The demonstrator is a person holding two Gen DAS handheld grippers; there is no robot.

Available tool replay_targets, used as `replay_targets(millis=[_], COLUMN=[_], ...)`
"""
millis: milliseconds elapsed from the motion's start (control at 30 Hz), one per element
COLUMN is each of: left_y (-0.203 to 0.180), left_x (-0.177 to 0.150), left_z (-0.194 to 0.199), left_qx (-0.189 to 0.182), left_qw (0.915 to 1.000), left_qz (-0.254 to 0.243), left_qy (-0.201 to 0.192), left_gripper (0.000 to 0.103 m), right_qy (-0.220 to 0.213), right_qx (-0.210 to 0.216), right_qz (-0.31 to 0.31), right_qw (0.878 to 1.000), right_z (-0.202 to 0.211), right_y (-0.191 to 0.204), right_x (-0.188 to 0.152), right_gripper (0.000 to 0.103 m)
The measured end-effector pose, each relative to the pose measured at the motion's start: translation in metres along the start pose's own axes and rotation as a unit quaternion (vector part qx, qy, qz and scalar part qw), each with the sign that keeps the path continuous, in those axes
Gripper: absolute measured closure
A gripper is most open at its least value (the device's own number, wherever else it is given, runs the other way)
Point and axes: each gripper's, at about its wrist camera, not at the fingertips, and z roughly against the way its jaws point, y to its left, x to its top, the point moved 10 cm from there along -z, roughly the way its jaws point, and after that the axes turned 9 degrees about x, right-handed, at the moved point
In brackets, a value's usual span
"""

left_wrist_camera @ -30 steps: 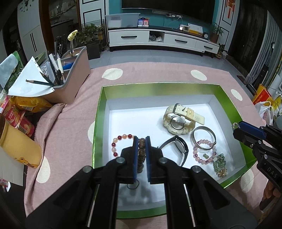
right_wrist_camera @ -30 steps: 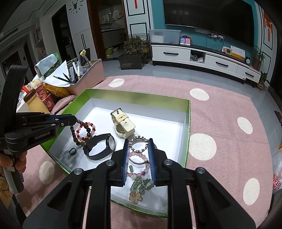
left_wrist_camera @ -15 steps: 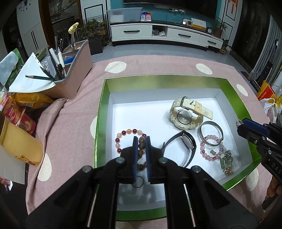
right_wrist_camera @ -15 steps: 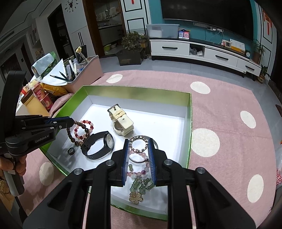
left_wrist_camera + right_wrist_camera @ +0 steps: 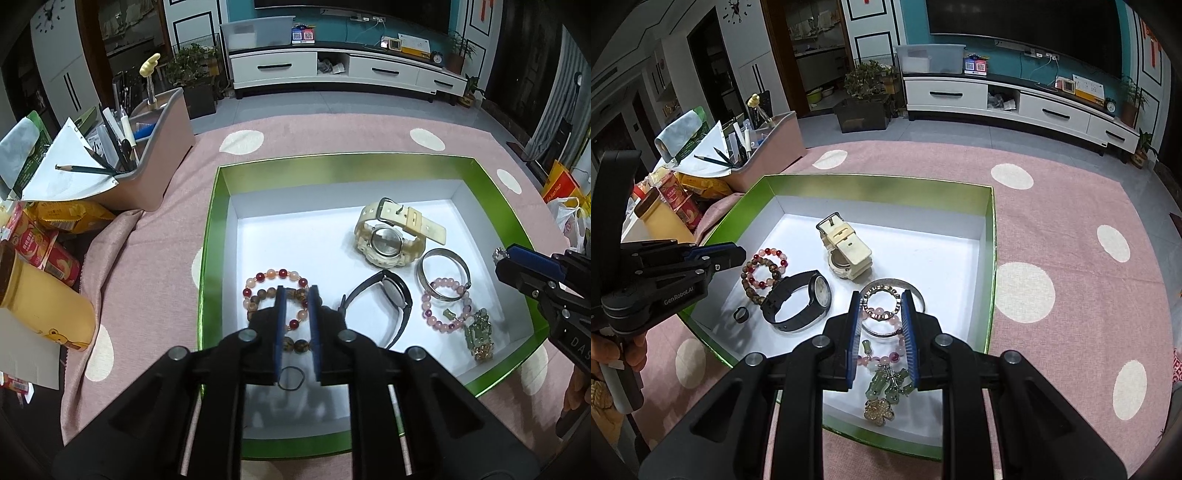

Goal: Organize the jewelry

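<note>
Cloth [image 5: 147, 258], pink with pale dots, covers my counter, and beyond it I see a grey floor and a long white TV cabinet [image 5: 332, 70] against a teal wall. At the left edge stand a beige organizer bin [image 5: 166, 155] full of pens and paper, snack packets and a yellow cup [image 5: 48, 302]. In the middle sits the green box [image 5: 332, 164] with a white floor, and the jewelry lies inside it: a cream watch [image 5: 388, 240] toward the back, a black watch [image 5: 395, 295] nearer me, a silver bangle [image 5: 424, 264] overlapping a pink bead bracelet [image 5: 428, 317], and a jade charm [image 5: 478, 336] by the near right corner. My left tool [image 5: 295, 295] hangs over the box's left side with a narrow gap between its blue pads. Through that gap I see the brown bead bracelet [image 5: 255, 306] lying on the box floor across the red-and-peach bracelet [image 5: 273, 274], and the right camera shows both resting there, free of the tool. A small black ring [image 5: 291, 378] lies closer to me. My right tool [image 5: 880, 299] hovers above the box's right side, its pads closed against the two sides of a sparkly studded ring bracelet [image 5: 881, 286], which it holds clear above the silver bangle and pink beads.
</note>
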Motion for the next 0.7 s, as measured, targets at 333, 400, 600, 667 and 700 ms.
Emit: replay_targets(millis=[333, 400, 600, 667, 700], left_y=[0.000, 0.002, 0.010, 0.013, 0.014], left_x=[0.002, 0.004, 0.010, 0.012, 0.014], left_z=[0.011, 0.015, 0.031, 0.040, 0.045], left_qx=[0.010, 0.016, 0.030, 0.034, 0.034], left_qw=[0.9999, 0.9997, 0.9992, 0.9992, 0.9991], left_qz=[-0.004, -0.004, -0.001, -0.001, -0.002], left_qy=[-0.010, -0.017, -0.025, -0.023, -0.023], left_gripper=[0.055, 0.044, 0.023, 0.014, 0.013], right_qy=[-0.008, -0.012, -0.012, -0.006, 0.000], right_qx=[-0.007, -0.009, -0.022, -0.029, -0.033], right_qz=[-0.004, -0.005, -0.012, -0.019, -0.024], right_qw=[1.000, 1.000, 1.000, 0.999, 0.999], right_z=[0.010, 0.016, 0.037, 0.045, 0.050], right_y=[-0.001, 0.000, 0.002, 0.003, 0.003], right_x=[0.003, 0.004, 0.010, 0.013, 0.015], right_gripper=[0.064, 0.054, 0.017, 0.007, 0.001])
